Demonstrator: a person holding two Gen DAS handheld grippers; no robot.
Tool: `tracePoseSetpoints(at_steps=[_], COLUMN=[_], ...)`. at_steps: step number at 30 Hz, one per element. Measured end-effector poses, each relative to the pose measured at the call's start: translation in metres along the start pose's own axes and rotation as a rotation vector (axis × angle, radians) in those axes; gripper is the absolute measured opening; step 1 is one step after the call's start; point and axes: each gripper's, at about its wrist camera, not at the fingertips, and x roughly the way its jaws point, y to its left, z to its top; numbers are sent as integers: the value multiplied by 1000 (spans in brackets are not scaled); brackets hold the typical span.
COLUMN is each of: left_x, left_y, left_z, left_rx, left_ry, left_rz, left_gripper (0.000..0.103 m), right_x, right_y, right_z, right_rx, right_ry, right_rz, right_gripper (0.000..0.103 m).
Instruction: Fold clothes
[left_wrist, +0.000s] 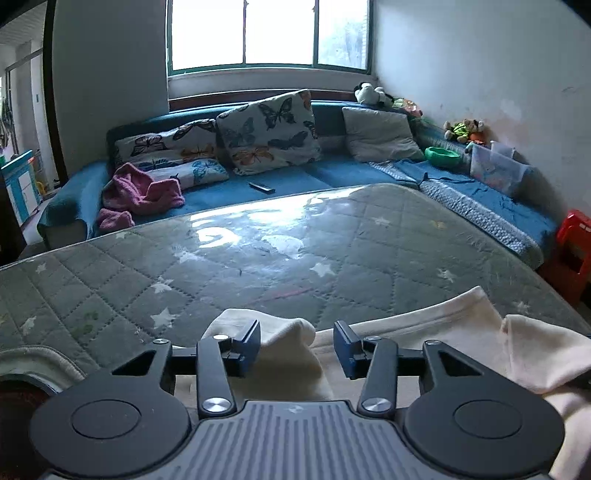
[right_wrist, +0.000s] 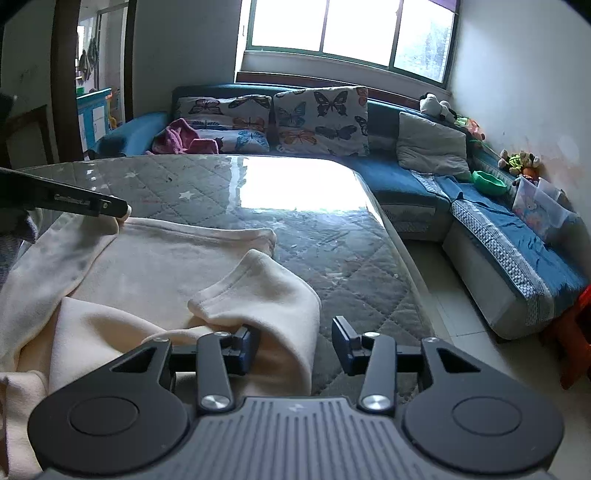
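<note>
Both your grippers, left (left_wrist: 296, 347) and right (right_wrist: 293, 345), gape over cream cloth (right_wrist: 155, 266), gripping nothing; closing now could snatch one layer and undo the fold.

**Both grippers part-open, angled down**

The left gripper (left_wrist: 296, 345) points forward and downward, its two blue-padded fingers (left_wrist: 248, 347) standing apart with a clear gap; cream cloth (left_wrist: 291, 343) lies in that gap, touching the left pad only. The right gripper (right_wrist: 295, 345) tilts down likewise, jaws parted to a similar width; its left pad (right_wrist: 245, 349) rests against a fold of the cloth, its right pad free. In the right wrist view, the left gripper's finger (right_wrist: 92, 205) reaches in from the left edge.
</note>
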Motion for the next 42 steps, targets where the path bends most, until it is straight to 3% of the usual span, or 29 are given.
tracePoseSetpoints(at_steps=[1, 4, 7, 10, 16, 22, 28, 33, 37, 40, 42], left_x=[2, 8, 2, -13, -75, -151, -231, -273, -284, -282, -284], left_y=[0, 2, 7, 15, 51, 106, 150, 176, 183, 185, 186], left_z=[0, -2, -4, -4, -4, -26, -75, -125, -165, -186, -195], left_rx=[1, 6, -14, -39, -146, -286, -408, -500, -555, -599, -612], left_ry=[4, 12, -5, -33, -131, -206, -239, -184, -115, -63, -51], left_rz=[5, 16, 9, 13, 20, 85, 181, 262, 301, 315, 317], left_gripper=[45, 22, 10, 8, 8, 8, 8, 8, 8, 8, 8], right_x=[0, 2, 2, 0, -16, -45, -81, -99, -96, -91, -89], right_y=[0, 0, 0, 0, -10, -36, -59, -82, -98, -107, -107], right_z=[0, -1, -1, -2, -4, -10, -30, -57, -84, -98, -101], right_rx=[-3, -15, -23, -19, 28, 142, 220, 313, 389, 431, 430], right_ry=[-1, -2, -8, -20, -67, -112, -152, -132, -65, -19, -2], right_rz=[0, 1, 5, 9, -11, -23, -66, -94, -102, -89, -70], right_gripper=[43, 42, 37, 17, 7, 6, 6, 8, 28, 37, 38])
